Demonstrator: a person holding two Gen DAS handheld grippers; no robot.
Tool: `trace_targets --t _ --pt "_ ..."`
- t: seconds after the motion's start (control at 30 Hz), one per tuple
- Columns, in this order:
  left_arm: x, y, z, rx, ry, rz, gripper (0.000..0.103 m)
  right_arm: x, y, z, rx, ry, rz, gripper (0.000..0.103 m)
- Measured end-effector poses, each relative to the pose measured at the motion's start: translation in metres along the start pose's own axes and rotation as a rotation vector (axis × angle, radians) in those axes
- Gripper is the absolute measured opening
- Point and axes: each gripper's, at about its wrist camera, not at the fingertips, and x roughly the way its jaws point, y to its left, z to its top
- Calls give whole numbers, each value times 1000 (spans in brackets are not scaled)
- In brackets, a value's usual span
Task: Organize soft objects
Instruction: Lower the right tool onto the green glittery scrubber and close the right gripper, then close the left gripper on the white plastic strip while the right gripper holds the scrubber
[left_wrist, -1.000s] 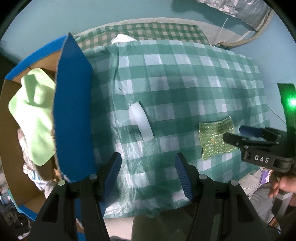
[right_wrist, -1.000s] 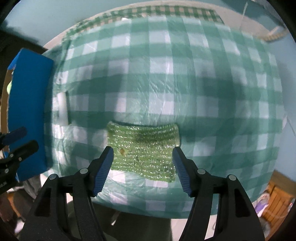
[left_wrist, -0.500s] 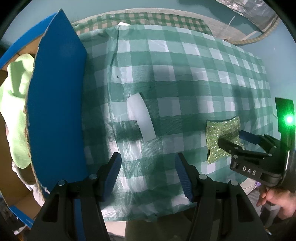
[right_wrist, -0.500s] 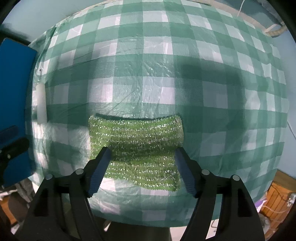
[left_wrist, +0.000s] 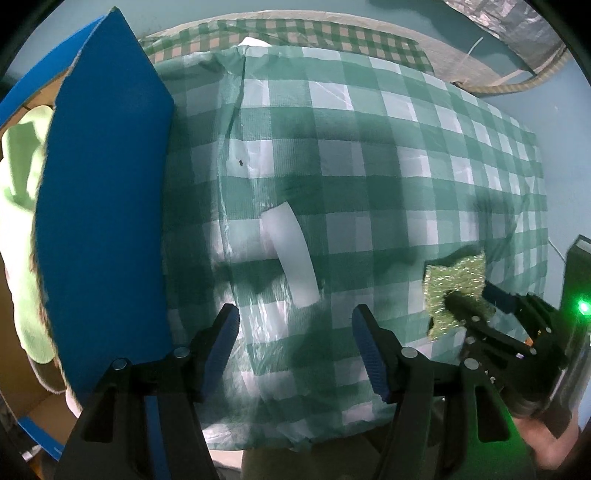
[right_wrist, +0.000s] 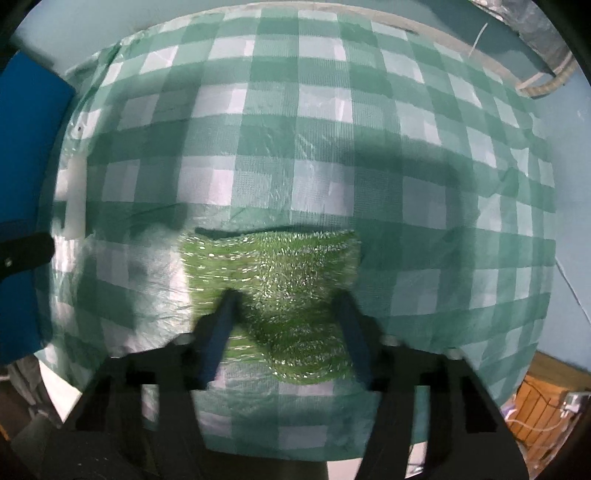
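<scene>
While the right gripper (right_wrist: 286, 317) has its jaws released around the green scrubber (right_wrist: 273, 266) (low centre), closing may pinch the tablecloth (right_wrist: 317, 155); left gripper (left_wrist: 295, 343) idle, jaws released.

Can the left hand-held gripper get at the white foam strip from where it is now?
Probably yes. The left hand-held gripper is open, with the white foam strip just ahead of its fingertips on the checked cloth, nothing between them.
</scene>
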Motion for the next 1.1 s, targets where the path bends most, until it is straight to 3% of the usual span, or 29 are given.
trace_targets --t 0.1,0.2,0.53,0.67,0.8,1.0,1.1 --pt "3 0 6 -9 9 -2 65 -3 -5 2 18 0 19 19" --pt "3 4 9 -18 12 -9 65 -5 -16 7 53 13 70 14" --pt "17 8 32 -79 30 -22 65 -14 -43 29 69 -6 144 13" --pt "22 6 38 -98 29 -21 64 -13 -36 38 35 -17 153 13" --pt "32 2 43 -114 42 -5 39 -13 -33 59 -13 -32 148 13" --pt "38 3 42 -128 38 -16 17 -16 -21 66 -72 -56 152 13" --pt "35 3 37 -105 15 -15 13 -22 -23 64 -96 -67 156 13"
